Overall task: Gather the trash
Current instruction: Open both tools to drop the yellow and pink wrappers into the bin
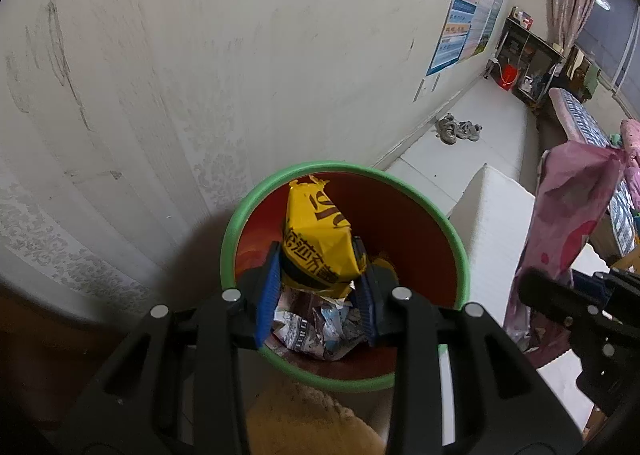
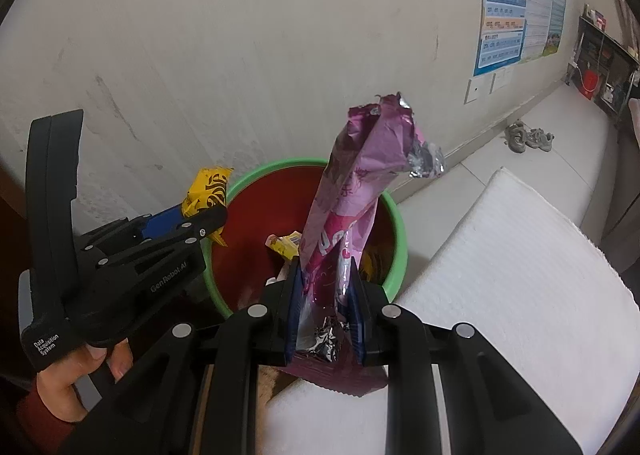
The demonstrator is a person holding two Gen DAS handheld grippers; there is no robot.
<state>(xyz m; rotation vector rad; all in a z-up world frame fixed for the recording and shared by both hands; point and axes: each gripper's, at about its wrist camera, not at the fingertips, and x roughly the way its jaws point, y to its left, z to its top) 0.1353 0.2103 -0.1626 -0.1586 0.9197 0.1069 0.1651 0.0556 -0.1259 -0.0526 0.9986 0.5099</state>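
My left gripper (image 1: 318, 255) is shut on a yellow snack wrapper (image 1: 316, 231) and holds it over the mouth of a red bin with a green rim (image 1: 448, 231). Crumpled wrappers (image 1: 316, 327) lie in the bin's bottom. My right gripper (image 2: 326, 271) is shut on a tall pink snack bag (image 2: 360, 183), held upright just in front of the bin (image 2: 394, 211). In the right wrist view the left gripper (image 2: 200, 223) shows at the bin's left rim with the yellow wrapper (image 2: 208, 187). The pink bag (image 1: 568, 207) also shows at the right of the left wrist view.
The bin stands against a pale wall (image 1: 200, 55). A white foam slab (image 2: 520, 275) lies right of the bin. A pair of shoes (image 1: 458, 129) sits on the floor by the wall. A dark shelf with a red bucket (image 1: 508, 77) stands far back.
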